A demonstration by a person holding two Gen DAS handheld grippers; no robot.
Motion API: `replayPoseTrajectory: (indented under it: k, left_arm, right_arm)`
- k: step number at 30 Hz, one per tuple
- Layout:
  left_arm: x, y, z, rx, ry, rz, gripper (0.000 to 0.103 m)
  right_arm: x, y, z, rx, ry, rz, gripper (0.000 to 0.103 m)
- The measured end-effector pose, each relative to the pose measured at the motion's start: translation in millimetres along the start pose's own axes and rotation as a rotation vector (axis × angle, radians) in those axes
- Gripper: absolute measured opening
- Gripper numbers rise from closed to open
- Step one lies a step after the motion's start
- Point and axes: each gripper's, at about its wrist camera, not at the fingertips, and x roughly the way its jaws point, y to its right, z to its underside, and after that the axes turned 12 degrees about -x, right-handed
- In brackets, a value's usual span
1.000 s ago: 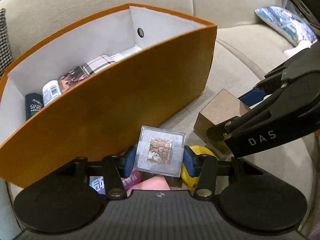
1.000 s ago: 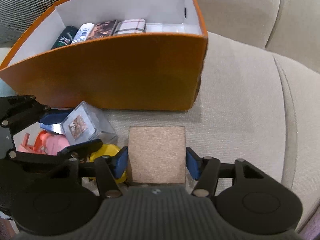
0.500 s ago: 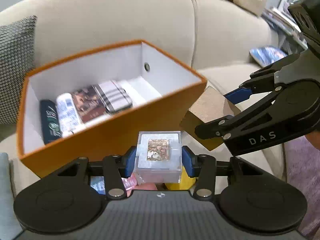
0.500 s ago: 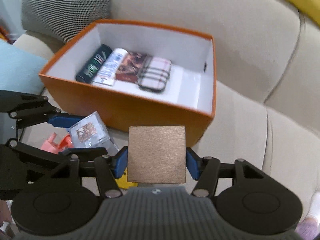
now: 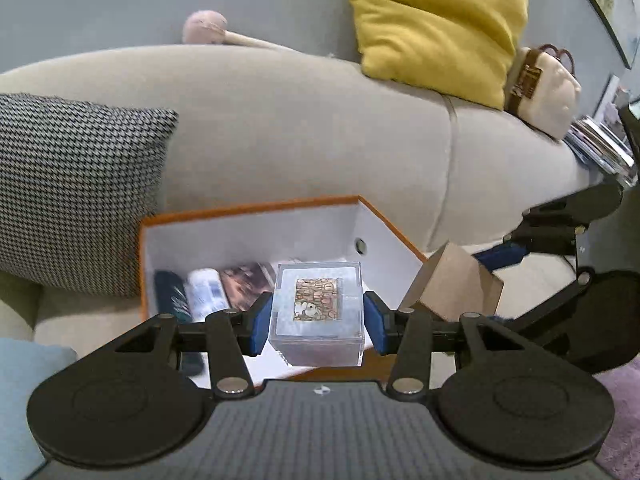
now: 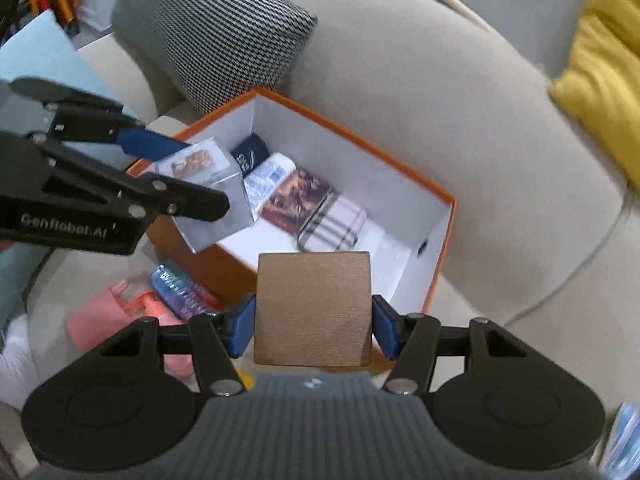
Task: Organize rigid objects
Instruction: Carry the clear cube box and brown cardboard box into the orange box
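Note:
My left gripper is shut on a clear plastic cube with a patterned picture inside, held above the near side of the orange box. My right gripper is shut on a brown wooden block, held above the box's near right corner. The box has white inner walls and holds a dark tube, a white tube, a picture case and a plaid case in a row. The cube also shows in the right wrist view, and the block in the left wrist view.
The box sits on a beige sofa. A houndstooth cushion lies left of it, a yellow cushion on the backrest. A pink item and a purple packet lie on the seat in front of the box.
Both grippers have risen with their loads from beside the box's front wall to above the box, so its inside shows from higher up.

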Motion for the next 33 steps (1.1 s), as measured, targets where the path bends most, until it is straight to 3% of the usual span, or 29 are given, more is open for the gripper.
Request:
replayPoseTrajectory:
  k: [12,21,33]
  left_arm:
    - [41.9,-7.8,-20.2,0.0,-0.028,-0.058,0.054]
    - [94.1,-13.6,-28.8,0.02,-0.078,-0.056,0.054]
    - [137.8,-21.3,-38.5,-0.01,-0.114,-0.079,0.054]
  right_arm:
    - [62.9,19.0,-43.2,-0.357,-0.05,0.008,0.061]
    - [120.2,23.6,-39.5,-0.654,-0.094,-0.048,0.061]
    - [192.6,43.1,-31.5,-0.902,-0.197,-0.097,0.061]
